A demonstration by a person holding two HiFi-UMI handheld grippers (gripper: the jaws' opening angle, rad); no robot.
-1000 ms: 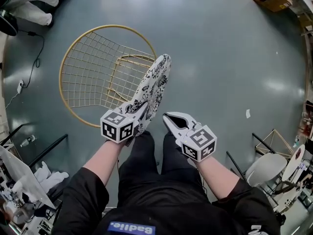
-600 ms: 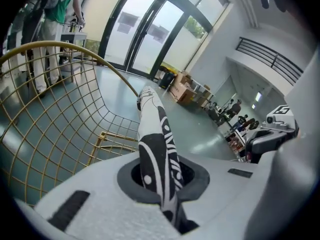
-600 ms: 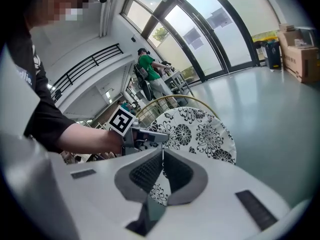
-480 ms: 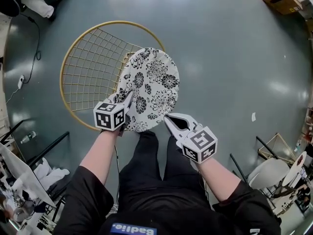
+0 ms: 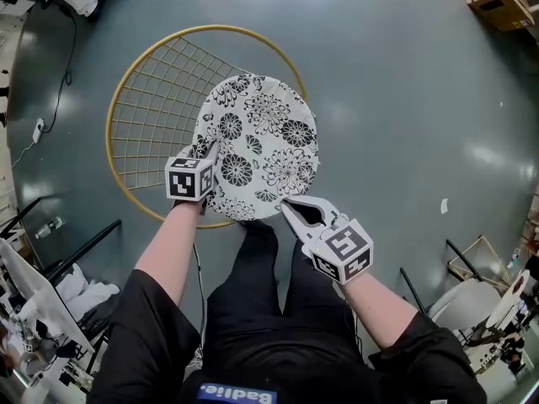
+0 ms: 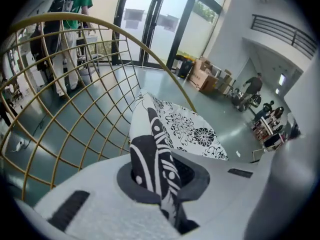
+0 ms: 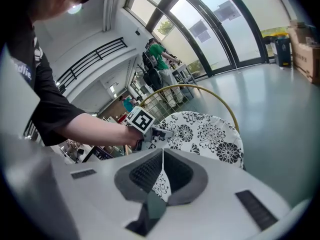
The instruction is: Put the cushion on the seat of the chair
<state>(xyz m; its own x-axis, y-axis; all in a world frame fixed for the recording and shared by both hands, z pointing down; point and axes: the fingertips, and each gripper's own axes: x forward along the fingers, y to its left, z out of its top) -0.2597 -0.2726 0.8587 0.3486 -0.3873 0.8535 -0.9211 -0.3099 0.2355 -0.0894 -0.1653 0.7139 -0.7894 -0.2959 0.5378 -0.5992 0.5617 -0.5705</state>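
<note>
we pinch a round white cushion (image 5: 263,141), black flowers, in our left gripper (image 5: 210,155) over the chair (image 5: 156,120), right gripper (image 5: 285,204) closed, empty

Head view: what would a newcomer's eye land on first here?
The round black-and-white floral cushion dominates the middle of the picture, held over the gold wire chair that stands on the grey floor. The left gripper is clamped on the cushion's left edge. The right gripper, jaws together, sits at its near edge.
</note>
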